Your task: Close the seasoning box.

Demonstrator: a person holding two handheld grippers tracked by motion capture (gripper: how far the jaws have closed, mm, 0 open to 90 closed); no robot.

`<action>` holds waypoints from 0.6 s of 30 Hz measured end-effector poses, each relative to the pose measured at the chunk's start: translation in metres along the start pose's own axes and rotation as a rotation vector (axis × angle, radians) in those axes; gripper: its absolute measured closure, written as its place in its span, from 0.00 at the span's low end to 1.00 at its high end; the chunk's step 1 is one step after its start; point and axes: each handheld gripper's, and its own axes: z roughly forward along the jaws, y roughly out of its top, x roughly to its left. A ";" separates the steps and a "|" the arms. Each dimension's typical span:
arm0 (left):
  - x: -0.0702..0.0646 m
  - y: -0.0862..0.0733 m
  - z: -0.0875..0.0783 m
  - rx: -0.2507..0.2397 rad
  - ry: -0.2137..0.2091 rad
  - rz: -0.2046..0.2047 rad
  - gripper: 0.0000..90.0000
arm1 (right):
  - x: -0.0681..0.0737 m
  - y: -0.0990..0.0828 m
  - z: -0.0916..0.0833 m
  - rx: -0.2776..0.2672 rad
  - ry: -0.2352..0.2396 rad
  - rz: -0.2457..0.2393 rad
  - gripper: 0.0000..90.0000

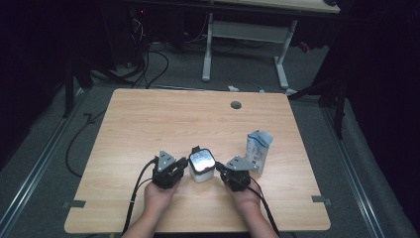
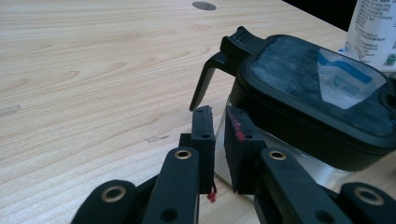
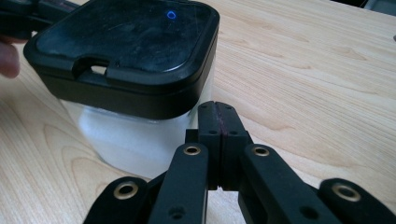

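Both claws flanking jar (image 1: 202, 167) on counter (image 1: 148, 119) | left claw (image 2: 218, 122) sitting narrowly parted, empty | right claw (image 3: 218, 116) pressing fully shut, empty | step: bracing jar | next: likely lifting lid latch (image 2: 219, 65)

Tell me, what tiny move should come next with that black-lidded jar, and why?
Probably open the left gripper a little and ease it toward the jar's lid tab. Its jaws stand nearly closed with nothing between them, just beside the jar. The right gripper is shut and empty against the other side, seemingly bracing it.
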 end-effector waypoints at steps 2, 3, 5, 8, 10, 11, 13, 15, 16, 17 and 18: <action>0.005 0.001 -0.003 -0.008 0.020 -0.005 0.89 | 0.000 -0.001 -0.001 0.003 -0.013 -0.003 1.00; 0.008 0.001 -0.004 -0.010 0.026 -0.006 0.88 | -0.001 -0.001 -0.002 -0.004 -0.008 0.004 1.00; 0.014 0.000 -0.010 -0.007 0.047 0.012 0.88 | -0.002 -0.002 -0.003 -0.006 -0.009 0.007 1.00; 0.028 -0.003 -0.020 0.002 0.079 0.009 0.86 | -0.001 -0.002 -0.005 -0.009 -0.003 0.003 1.00; 0.036 -0.005 -0.027 0.003 0.100 0.014 0.84 | 0.001 -0.003 -0.005 -0.010 0.003 -0.002 1.00; 0.039 -0.006 -0.031 0.004 0.109 0.015 0.83 | 0.002 -0.002 -0.006 -0.008 0.001 -0.006 1.00; 0.046 -0.007 -0.036 0.004 0.122 0.016 0.79 | 0.003 -0.002 -0.006 -0.010 0.000 -0.012 1.00; 0.051 -0.008 -0.041 0.003 0.129 0.019 0.73 | 0.004 -0.003 -0.007 -0.011 -0.001 -0.007 1.00; 0.053 -0.008 -0.043 0.003 0.131 0.022 0.70 | 0.005 -0.003 -0.007 -0.011 0.000 -0.006 1.00; 0.056 -0.009 -0.044 0.006 0.135 0.022 0.67 | 0.005 -0.003 -0.008 -0.011 0.001 -0.006 1.00; 0.058 -0.009 -0.046 0.006 0.138 0.021 0.67 | 0.007 -0.003 -0.009 -0.012 0.003 -0.008 1.00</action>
